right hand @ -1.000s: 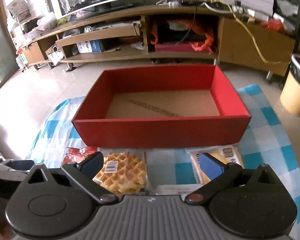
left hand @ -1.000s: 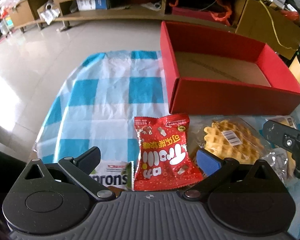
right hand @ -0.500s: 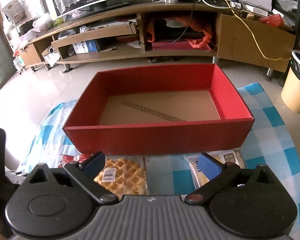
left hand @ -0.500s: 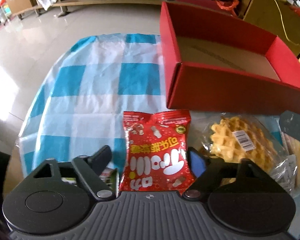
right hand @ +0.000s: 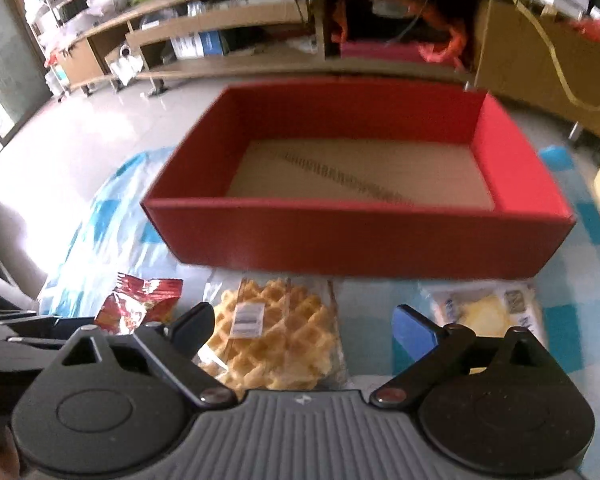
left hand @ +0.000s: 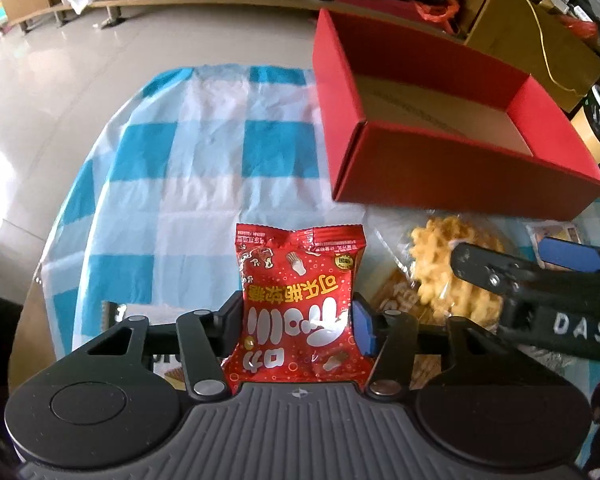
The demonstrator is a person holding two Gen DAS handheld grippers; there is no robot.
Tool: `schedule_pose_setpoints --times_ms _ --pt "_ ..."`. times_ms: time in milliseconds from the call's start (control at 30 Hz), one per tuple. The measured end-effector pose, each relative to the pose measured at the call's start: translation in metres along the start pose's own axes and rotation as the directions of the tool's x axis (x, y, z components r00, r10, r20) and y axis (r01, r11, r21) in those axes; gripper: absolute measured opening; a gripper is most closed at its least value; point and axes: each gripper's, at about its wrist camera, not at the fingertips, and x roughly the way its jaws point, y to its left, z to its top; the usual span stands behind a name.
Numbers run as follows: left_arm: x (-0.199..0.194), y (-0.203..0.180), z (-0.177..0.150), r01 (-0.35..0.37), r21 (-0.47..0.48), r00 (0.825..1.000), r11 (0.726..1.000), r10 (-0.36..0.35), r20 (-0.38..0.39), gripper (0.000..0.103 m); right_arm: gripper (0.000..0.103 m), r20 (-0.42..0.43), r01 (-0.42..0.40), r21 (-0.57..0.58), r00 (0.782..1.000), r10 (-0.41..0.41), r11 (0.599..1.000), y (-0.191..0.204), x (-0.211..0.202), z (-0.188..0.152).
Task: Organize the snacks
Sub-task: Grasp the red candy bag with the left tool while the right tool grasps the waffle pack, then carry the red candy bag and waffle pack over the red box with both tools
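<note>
My left gripper [left hand: 298,322] is shut on a red candy packet [left hand: 300,304] and holds it upright over the checked cloth. The packet's crumpled top shows in the right wrist view [right hand: 140,300] at the left. My right gripper [right hand: 304,324] is open, its fingers on either side of a bagged waffle [right hand: 276,336], which also shows in the left wrist view [left hand: 448,276]. The open red box [left hand: 460,188] stands empty behind the snacks, also in the right wrist view [right hand: 360,236].
A yellow-filled snack packet [right hand: 484,312] lies right of the waffle. Another packet [left hand: 412,300] lies under the waffle. A printed pack [left hand: 140,316] lies under my left gripper. The blue and white cloth [left hand: 204,152] hangs over the table's left edge. A wooden TV stand [right hand: 260,40] and a bin are behind.
My left gripper has closed on the red packet and lifted it. My right gripper has moved down and left over the waffle.
</note>
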Motion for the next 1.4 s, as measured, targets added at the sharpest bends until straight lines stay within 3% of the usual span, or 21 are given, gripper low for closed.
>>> schedule_pose_setpoints --times_ms 200,367,500,733,800,867,933,967,1167,1400 --pt "0.002 -0.004 -0.004 -0.009 0.042 1.000 0.999 0.009 -0.006 0.062 0.093 -0.022 0.010 -0.019 1.000 -0.010 1.000 0.009 0.016 -0.005" --pt "0.007 -0.005 -0.005 -0.019 0.065 1.000 0.998 0.020 -0.008 0.067 0.093 -0.063 -0.042 0.065 0.997 0.046 0.997 -0.007 0.022 -0.008" --pt "0.009 -0.012 -0.008 -0.053 0.101 0.999 0.993 0.054 -0.001 0.077 0.101 -0.116 -0.078 0.130 0.989 0.093 0.988 -0.016 0.028 -0.009" --pt "0.011 -0.009 -0.010 -0.066 0.099 0.998 0.993 0.066 0.002 0.083 0.101 -0.063 -0.070 0.131 0.995 0.079 0.989 -0.015 0.024 -0.020" --pt "0.010 -0.009 -0.011 -0.063 0.102 0.998 0.993 0.063 0.006 0.082 0.094 -0.065 -0.064 0.130 0.995 0.073 0.989 -0.016 0.022 -0.020" --pt "0.008 -0.008 -0.011 -0.064 0.105 0.998 0.992 0.063 0.011 0.070 0.088 -0.054 -0.048 0.120 0.997 0.055 0.992 -0.016 0.018 -0.023" --pt "0.005 -0.010 -0.011 -0.053 0.118 0.999 0.992 0.053 0.009 0.064 0.072 -0.035 -0.056 0.099 0.998 0.060 0.994 -0.013 0.012 -0.023" --pt "0.004 -0.011 -0.011 -0.043 0.111 0.999 0.993 0.043 0.005 0.063 0.069 -0.029 -0.064 0.098 0.997 0.067 0.993 -0.012 0.010 -0.022" --pt "-0.007 -0.022 -0.013 -0.025 0.141 0.999 0.990 0.021 0.029 0.061 0.063 0.015 -0.042 0.041 0.999 0.042 0.998 -0.004 -0.009 -0.024" --pt "-0.028 -0.025 -0.007 0.007 0.130 0.996 0.992 -0.018 0.085 0.060 0.061 0.065 -0.053 0.065 0.997 0.049 0.996 -0.018 -0.038 -0.027"
